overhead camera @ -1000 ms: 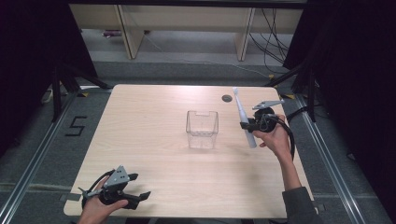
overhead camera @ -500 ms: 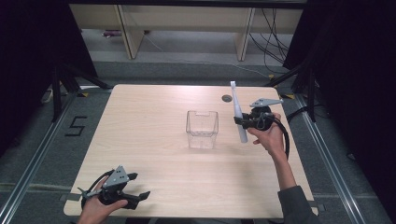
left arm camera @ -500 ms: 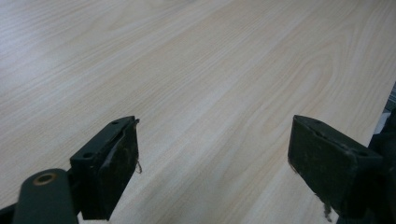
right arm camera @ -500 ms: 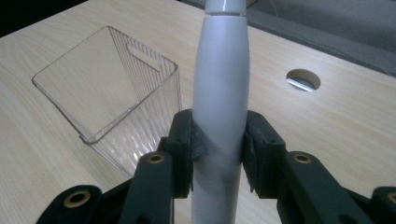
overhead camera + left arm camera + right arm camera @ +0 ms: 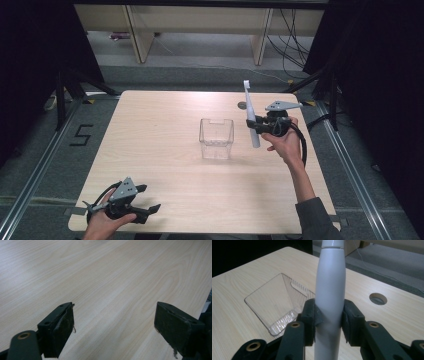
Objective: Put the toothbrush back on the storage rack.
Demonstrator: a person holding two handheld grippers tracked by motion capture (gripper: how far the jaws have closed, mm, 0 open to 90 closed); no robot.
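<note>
A pale, wood-grained rectangular counter with a small round hole near its far edge stands on a grey carpeted floor. Metal rails run along the floor at both sides, and a black "5" is marked on the left. Beyond it stands light wooden shelving, with cables trailing on the right. Black curtains darken both sides.

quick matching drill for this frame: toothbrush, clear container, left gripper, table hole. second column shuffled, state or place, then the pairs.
1 electric toothbrush
2 clear plastic container
3 left gripper
4 table hole

A empty, mid-table
B open, at the near left table edge
C clamped in the right gripper, held near upright
D far side, behind the right gripper

Pairs: 1-C, 2-A, 3-B, 4-D
</note>
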